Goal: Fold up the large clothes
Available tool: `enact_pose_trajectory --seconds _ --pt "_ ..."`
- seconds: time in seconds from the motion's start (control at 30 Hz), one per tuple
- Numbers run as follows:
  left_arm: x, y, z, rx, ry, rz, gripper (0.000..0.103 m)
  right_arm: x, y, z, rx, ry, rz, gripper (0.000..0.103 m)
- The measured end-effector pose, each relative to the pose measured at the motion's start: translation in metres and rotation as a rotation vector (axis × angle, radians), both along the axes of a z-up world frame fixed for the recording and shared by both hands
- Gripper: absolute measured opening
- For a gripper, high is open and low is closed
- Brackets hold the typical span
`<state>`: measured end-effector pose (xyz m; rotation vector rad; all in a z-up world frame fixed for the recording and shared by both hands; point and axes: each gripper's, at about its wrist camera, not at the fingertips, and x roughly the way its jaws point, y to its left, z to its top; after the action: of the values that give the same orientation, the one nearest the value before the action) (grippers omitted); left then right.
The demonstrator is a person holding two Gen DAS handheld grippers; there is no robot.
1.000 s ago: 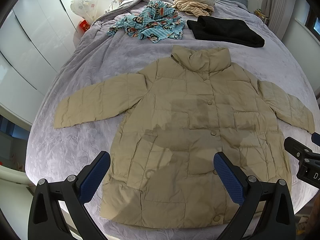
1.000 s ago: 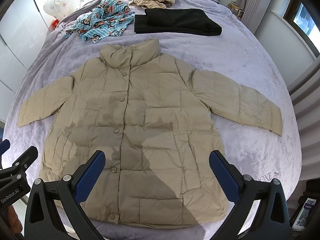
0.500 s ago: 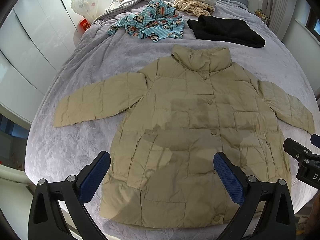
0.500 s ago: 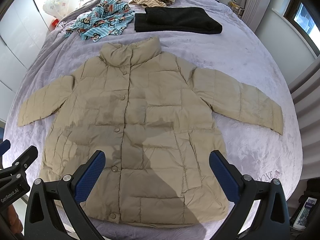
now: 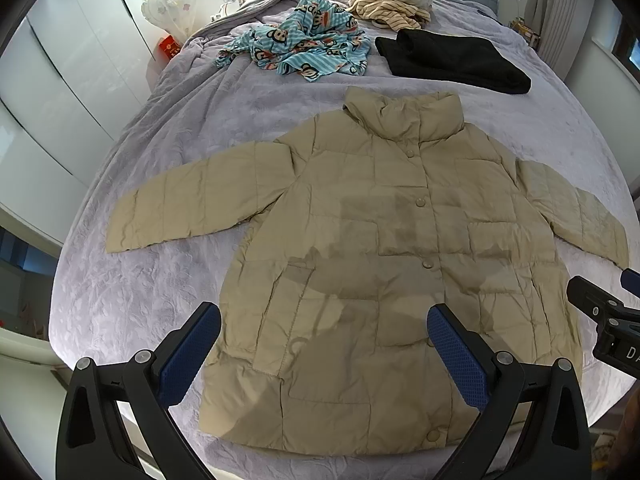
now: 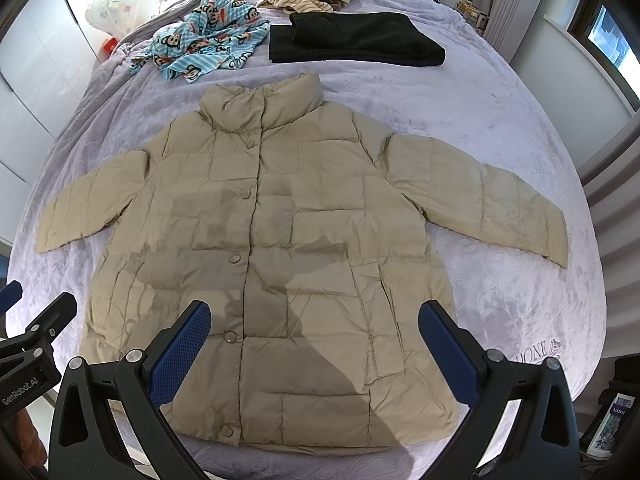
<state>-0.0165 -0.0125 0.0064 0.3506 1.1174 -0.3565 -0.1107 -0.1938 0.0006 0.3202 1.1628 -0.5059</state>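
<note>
A beige quilted puffer jacket (image 5: 384, 248) lies flat and face up on the lilac bedspread (image 5: 152, 288), buttoned, collar away from me, both sleeves spread out to the sides. It also shows in the right wrist view (image 6: 296, 248). My left gripper (image 5: 324, 344) is open and empty, hovering above the jacket's lower hem on its left half. My right gripper (image 6: 316, 344) is open and empty above the hem's right half. Each gripper shows at the edge of the other's view.
Beyond the collar lie a blue monkey-print garment (image 5: 304, 50), a folded black garment (image 5: 452, 64) and a striped beige garment under a pillow (image 5: 388, 4). White wardrobe doors (image 5: 60, 92) stand left of the bed. Curtains and a window (image 6: 608, 40) are on the right.
</note>
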Motion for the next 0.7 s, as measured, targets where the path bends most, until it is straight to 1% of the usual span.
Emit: enact_pose_trajectory --seconds 0.53,0.7 --pt "0.0010 -0.0009 0.0010 0.000 0.003 0.001 0.103 0.0014 -0.0004 0.0003 0.004 0.003 -0.001 0.103" --pt "-0.0030 -0.0017 -0.0045 -0.001 0.011 0.000 0.103 -0.0024 0.0072 -0.0061 0.009 0.012 -0.002 0.103"
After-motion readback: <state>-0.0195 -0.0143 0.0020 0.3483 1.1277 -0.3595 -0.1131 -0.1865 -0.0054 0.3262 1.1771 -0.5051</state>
